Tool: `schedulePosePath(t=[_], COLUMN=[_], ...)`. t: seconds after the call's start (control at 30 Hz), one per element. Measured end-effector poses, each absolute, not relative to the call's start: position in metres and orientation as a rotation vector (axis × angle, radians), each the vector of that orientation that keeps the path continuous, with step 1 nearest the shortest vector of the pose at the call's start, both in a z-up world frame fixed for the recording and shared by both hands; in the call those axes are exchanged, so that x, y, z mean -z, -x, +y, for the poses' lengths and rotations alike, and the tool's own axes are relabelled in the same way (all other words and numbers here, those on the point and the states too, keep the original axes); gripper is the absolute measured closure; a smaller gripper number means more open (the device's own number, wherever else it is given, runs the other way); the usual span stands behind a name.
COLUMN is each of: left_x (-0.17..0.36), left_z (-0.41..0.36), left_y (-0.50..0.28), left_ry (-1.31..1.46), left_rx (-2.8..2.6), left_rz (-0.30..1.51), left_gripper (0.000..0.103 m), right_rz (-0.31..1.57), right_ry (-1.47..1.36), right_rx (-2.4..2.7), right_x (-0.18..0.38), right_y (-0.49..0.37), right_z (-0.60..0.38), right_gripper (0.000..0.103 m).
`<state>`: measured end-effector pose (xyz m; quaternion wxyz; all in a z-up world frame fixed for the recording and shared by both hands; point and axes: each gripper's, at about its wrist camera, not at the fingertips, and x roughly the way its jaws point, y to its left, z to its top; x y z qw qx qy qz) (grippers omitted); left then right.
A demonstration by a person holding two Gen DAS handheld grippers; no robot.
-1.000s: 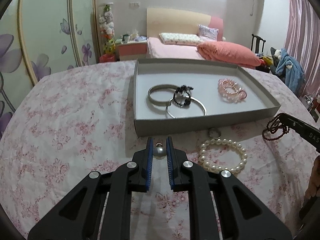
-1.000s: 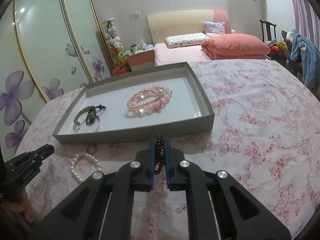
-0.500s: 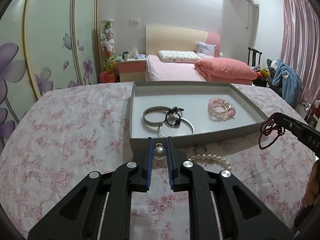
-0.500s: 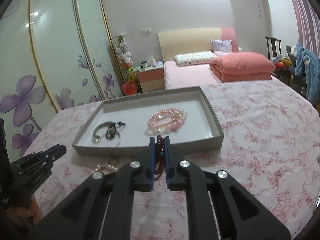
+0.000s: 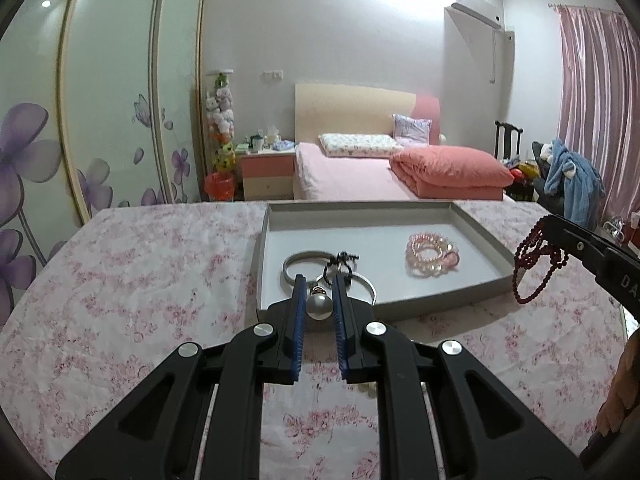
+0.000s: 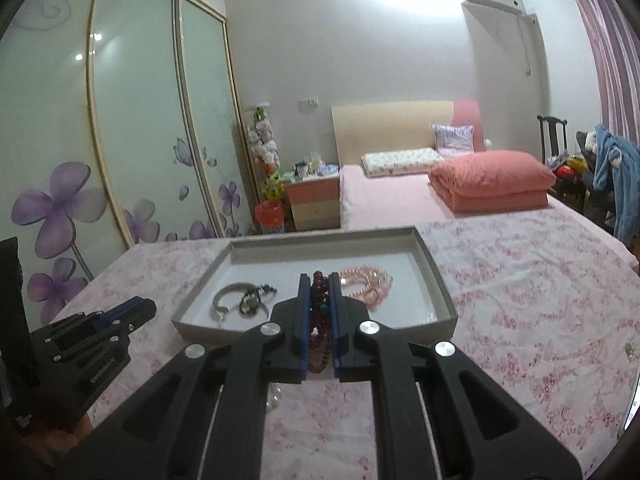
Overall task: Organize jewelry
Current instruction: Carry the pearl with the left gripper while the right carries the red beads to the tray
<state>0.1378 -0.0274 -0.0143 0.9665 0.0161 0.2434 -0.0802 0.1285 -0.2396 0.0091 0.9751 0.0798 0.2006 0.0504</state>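
Left wrist view shows my left gripper (image 5: 316,306) with its jaws clamped on a pearl pendant (image 5: 319,306), a round white bead with a small metal cap at its far end, held above the near wall of the grey tray (image 5: 484,232). From the right edge of that view my right gripper (image 5: 554,232) reaches in, and a dark red bead string (image 5: 534,264) hangs from it in loops, just right of the tray's right wall and clear of the cloth. Right wrist view gives the same grip from behind: the jaws of that gripper are pressed together on the red beads (image 6: 319,312), with one or two greenish beads among them, and the strand runs down between the blue pads (image 6: 335,320).

Inside the tray, on its pale floor, lie a silver bangle (image 5: 306,266) at the left, a small black beaded piece (image 5: 340,266) touching it, a thin metal hoop (image 5: 366,284) just near of those, and a coil of pink bead bracelets (image 5: 430,254) toward the right. The tray sits on a counter covered with a pink floral cloth (image 5: 140,280). A white pearl or two (image 6: 275,394) peeks out on the cloth under my right gripper; I cannot tell what piece it belongs to. Far behind stand a bed (image 5: 352,168) with a folded salmon quilt (image 5: 452,172) and sliding doors with purple flowers (image 5: 24,160).
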Motion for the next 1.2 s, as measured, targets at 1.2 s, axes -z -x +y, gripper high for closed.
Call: schedulePosePath(t=[1.2], left_x=[0.006], left_z=[-0.041], left_y=[-0.184], left_ry=[-0.003], left_rx=[0.147], left_rz=[0.398], left_gripper=[0.089], right_rz=[0.275], right_ry=[-0.157], right_rx=[-0.057], right_x=[-0.019], right_y=[-0.176], right_z=[-0.239], right_gripper=[0.094])
